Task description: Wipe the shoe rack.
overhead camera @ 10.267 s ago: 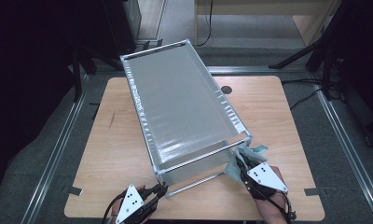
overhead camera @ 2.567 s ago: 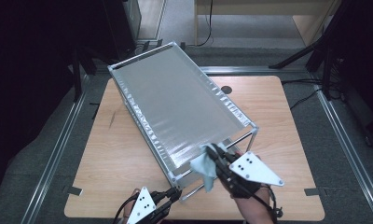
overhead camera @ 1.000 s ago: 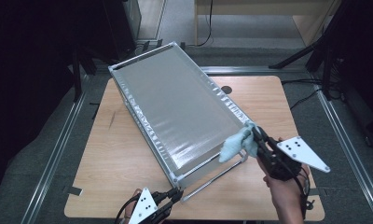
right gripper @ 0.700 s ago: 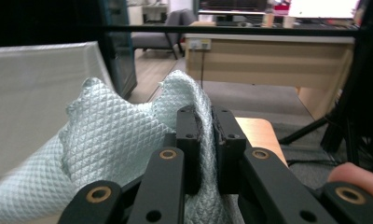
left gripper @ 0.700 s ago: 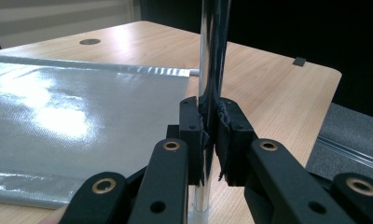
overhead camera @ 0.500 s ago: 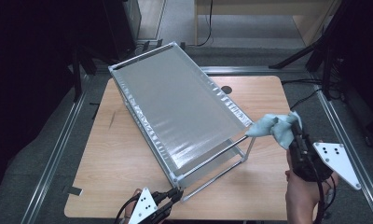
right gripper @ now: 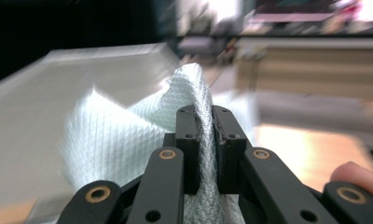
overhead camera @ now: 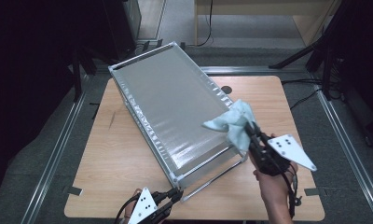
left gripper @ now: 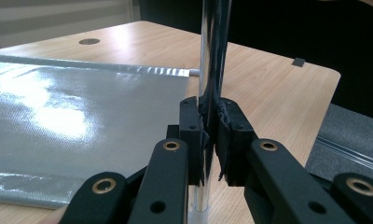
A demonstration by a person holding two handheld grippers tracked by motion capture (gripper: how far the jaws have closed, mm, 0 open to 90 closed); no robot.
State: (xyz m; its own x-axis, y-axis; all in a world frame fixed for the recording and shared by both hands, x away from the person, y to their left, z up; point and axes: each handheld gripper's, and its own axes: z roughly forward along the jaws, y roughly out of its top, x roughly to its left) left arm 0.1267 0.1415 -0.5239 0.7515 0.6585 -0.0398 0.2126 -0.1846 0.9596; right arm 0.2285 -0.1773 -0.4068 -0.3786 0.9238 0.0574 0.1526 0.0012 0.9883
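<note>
In the high view, the right gripper holds a pale blue-white woven cloth over the near right corner of the large silver foil-covered panel in a metal frame, which stands on the light wooden worktop. The left gripper is at the frame's near corner. In the left gripper view, its fingers are clamped on a shiny metal rod of the frame. In the right gripper view, the fingers are pressed together on the cloth.
</note>
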